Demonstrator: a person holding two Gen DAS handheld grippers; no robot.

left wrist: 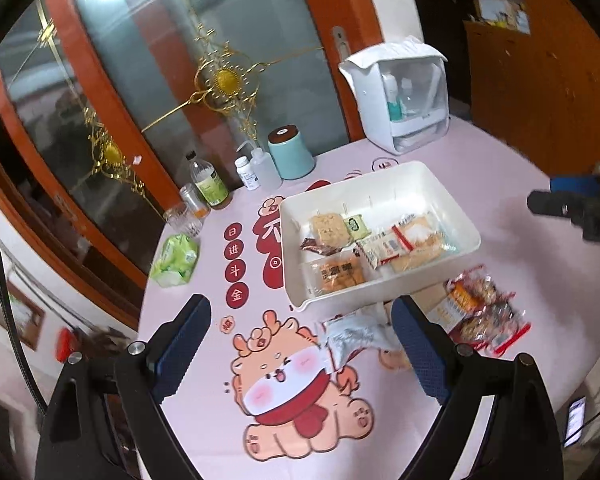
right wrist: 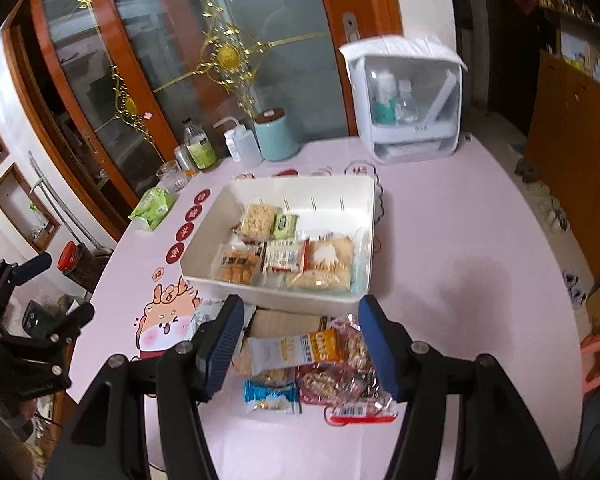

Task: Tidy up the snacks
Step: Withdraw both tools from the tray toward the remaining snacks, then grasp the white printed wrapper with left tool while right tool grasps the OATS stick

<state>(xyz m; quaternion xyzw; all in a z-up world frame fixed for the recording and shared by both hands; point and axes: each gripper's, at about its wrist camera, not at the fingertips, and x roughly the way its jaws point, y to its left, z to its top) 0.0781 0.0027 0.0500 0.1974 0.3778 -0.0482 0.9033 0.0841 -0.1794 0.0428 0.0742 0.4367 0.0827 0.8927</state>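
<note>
White tray (right wrist: 204, 250) sits mid-table on the pink cartoon tablecloth (right wrist: 460, 240), already w/ a bunch of snack packs in it: a cracker pack (right wrist: 256, 220), a small green packet (right wrist: 286, 226), an orange biscuit pack (right wrist: 236, 266), plus a few more. Loose snacks are piled just in front of the tray's near edge: a white-and-orange oat bar (right wrist: 296, 350), a blue-and-white packet (right wrist: 270, 394), a clear red-edged bag (right wrist: 352, 384), and a silver packet (left wrist: 354, 338) a bit to the left of those. Right gripper (right wrist: 300, 344) hangs over that pile, jaws spread, nothing pinched. Left gripper (left wrist: 300, 344) is over the cartoon print in front of the tray, jaws wide apart and empty too. Behind the tray: a teal canister (right wrist: 276, 136), bottles, and a white storage box (right wrist: 408, 108).
</note>
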